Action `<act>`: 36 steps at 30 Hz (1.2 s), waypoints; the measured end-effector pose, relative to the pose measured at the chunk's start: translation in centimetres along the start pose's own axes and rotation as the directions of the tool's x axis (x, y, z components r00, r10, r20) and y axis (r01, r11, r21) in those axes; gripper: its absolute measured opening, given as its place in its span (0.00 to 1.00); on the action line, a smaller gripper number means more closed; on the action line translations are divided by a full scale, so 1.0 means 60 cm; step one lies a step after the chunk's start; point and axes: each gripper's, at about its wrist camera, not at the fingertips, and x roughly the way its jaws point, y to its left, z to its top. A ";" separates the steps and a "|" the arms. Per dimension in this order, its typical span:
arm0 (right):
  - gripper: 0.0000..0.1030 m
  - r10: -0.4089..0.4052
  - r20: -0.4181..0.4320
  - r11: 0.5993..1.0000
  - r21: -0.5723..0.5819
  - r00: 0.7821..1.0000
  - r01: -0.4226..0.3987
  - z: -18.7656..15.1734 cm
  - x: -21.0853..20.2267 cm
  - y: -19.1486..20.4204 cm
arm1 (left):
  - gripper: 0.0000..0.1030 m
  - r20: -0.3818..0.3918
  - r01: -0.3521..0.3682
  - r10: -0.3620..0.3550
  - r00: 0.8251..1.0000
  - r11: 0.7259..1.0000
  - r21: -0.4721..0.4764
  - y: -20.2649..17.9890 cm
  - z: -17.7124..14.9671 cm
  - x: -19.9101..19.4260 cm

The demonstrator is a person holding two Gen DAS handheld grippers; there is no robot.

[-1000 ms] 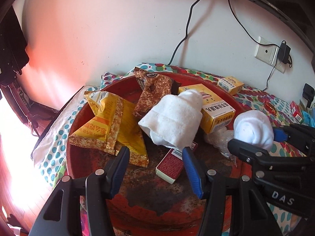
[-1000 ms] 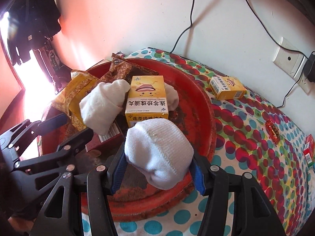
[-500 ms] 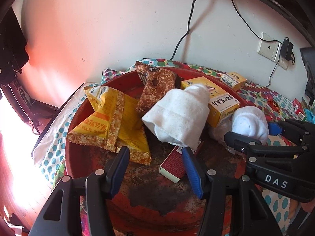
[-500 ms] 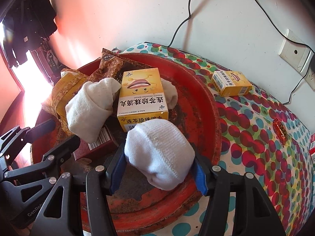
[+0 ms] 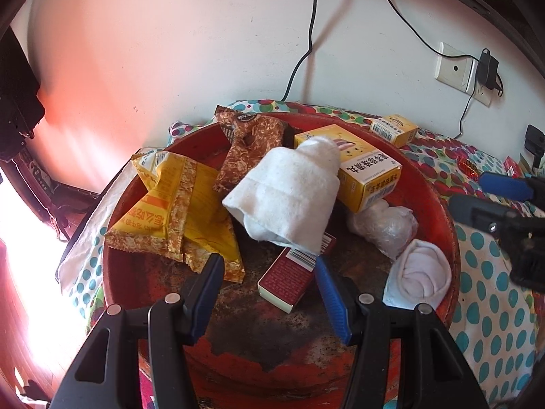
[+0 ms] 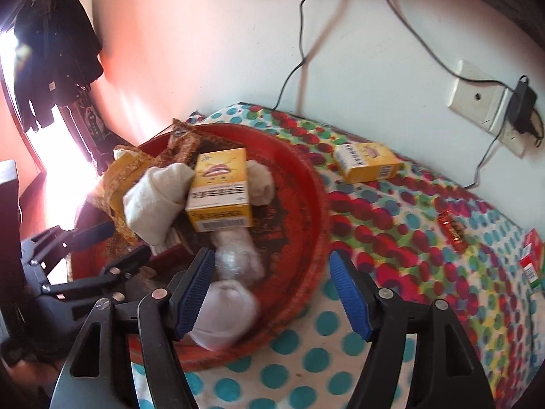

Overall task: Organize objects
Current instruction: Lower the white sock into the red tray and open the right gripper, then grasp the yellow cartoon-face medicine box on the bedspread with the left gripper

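Observation:
A round red tray [image 5: 439, 204] holds a yellow snack bag [image 5: 170, 211], a brown snack packet [image 5: 248, 146], a folded white cloth [image 5: 289, 197], a large yellow box [image 5: 368, 173], a red box [image 5: 289, 277], a plastic-wrapped bundle [image 5: 385, 225] and a rolled white sock [image 5: 420, 277] by the right rim. My left gripper [image 5: 269, 289] is open and empty above the tray's near side. My right gripper [image 6: 272, 289] is open and empty over the tray's rim [image 6: 316, 211], with the sock [image 6: 224, 310] lying by its left finger.
A small yellow box [image 6: 368, 162] lies on the polka-dot cloth [image 6: 408, 238] beyond the tray, near the wall. A small red wrapped item [image 6: 451, 230] and a red-and-green pack [image 6: 531, 259] lie further right. Cables and a wall socket [image 6: 477, 102] are behind.
My right gripper opened and let go of the rolled white sock, which now lies in the tray by its right rim. The right gripper drew back to the right. The left gripper stayed open.

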 end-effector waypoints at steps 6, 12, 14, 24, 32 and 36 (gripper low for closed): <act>0.66 -0.096 0.003 0.995 0.038 0.995 0.096 -0.022 -0.007 -0.103 | 0.55 -0.005 -0.001 0.001 1.000 1.000 0.028 -0.015 -0.002 0.002; 0.65 -0.214 0.000 0.975 0.055 0.977 0.214 -0.036 0.020 -0.213 | 0.55 0.006 0.011 -0.011 1.000 0.997 0.083 -0.044 -0.007 -0.002; 0.65 -0.223 -0.014 0.970 0.091 0.975 0.224 -0.032 0.033 -0.247 | 0.55 0.007 0.010 -0.011 1.000 0.994 0.109 -0.057 -0.010 -0.002; 0.66 -0.236 -0.067 0.967 0.087 0.969 0.241 -0.010 0.116 -0.333 | 0.55 0.005 0.014 -0.016 1.000 0.977 0.214 -0.105 -0.027 0.008; 0.58 -0.187 -0.080 0.973 0.122 0.979 0.196 -0.021 0.144 -0.362 | 0.55 0.007 0.023 -0.025 1.000 0.974 0.228 -0.116 -0.022 0.009; 0.42 -0.174 -0.069 0.977 0.113 0.982 0.181 -0.027 0.139 -0.356 | 0.55 0.006 0.041 -0.043 0.999 0.974 0.223 -0.116 -0.008 0.001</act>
